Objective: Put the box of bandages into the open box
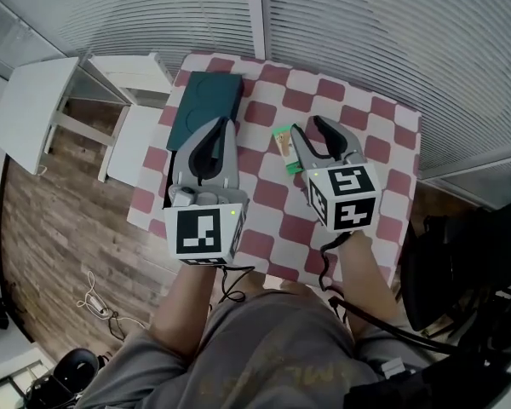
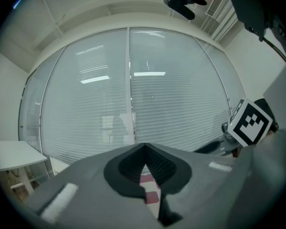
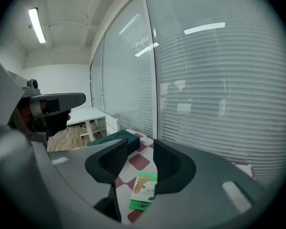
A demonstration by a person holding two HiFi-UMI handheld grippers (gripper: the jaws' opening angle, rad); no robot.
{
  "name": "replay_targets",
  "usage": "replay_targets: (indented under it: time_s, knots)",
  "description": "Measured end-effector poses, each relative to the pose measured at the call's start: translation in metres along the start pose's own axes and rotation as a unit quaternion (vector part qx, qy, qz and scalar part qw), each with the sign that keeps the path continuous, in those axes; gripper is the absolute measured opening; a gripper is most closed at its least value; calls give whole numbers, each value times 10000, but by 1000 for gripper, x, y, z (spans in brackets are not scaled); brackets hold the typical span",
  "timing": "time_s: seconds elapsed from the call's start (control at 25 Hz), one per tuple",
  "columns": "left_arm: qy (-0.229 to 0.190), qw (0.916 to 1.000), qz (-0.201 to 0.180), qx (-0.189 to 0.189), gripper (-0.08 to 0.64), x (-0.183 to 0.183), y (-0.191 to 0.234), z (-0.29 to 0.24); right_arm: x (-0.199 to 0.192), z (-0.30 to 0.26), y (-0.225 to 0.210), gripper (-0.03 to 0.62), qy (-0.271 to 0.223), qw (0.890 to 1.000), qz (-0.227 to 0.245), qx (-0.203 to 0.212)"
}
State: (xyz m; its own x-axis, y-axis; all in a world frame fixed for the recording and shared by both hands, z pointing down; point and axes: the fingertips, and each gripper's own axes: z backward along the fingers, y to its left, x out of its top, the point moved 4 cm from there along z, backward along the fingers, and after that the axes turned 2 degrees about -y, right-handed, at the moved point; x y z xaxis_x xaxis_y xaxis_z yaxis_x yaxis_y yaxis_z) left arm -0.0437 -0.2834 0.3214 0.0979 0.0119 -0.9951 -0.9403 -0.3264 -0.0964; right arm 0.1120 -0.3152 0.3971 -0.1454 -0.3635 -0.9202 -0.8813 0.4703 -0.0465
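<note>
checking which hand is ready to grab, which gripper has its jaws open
The right gripper: its jaws stand apart, and the box of bandages shows on the table through the gap. The left gripper has its jaws meeting at the tips.

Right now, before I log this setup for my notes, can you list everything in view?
box of bandages: one, green, flat on the cloth just beyond the right gripper
dark green box: one, far left corner of the table, partly behind the left gripper
checked cloth: one, red and white, covering the table
white desk: one, on the wood floor left of the table
blinds: pale grey, behind the table
left gripper: one, grey, jaws together, empty, over the cloth's left side
right gripper: one, grey, jaws apart, grasping nothing
forearms: two, bare, at the bottom of the head view
</note>
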Motion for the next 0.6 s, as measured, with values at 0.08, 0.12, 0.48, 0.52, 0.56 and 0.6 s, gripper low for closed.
replay_targets:
  time_s: [0.08, 0.12, 0.48, 0.52, 0.56, 0.6]
  knots:
    - [91, 10000, 41, 3, 0, -9, 1, -2, -14, -5, -1, 199, 169, 9998, -74, -7]
    - [135, 9999, 62, 4, 0, -13, 1, -3, -21, -7, -1, 199, 248, 9996, -108, -11]
    - [414, 9989, 206, -38, 0, -46, 4, -11, -65, -25, -1, 221, 678, 9975, -161, -79]
    - [434, 9988, 218, -45, 0, -46, 5, -12, -68, -26, -1, 225, 707, 9974, -145, -94]
    - [447, 9987, 222, -52, 0, -46, 5, -12, -71, -27, -1, 230, 736, 9971, -158, -104]
    - [444, 9988, 219, -58, 0, -47, 6, -14, -73, -29, -2, 236, 766, 9968, -186, -115]
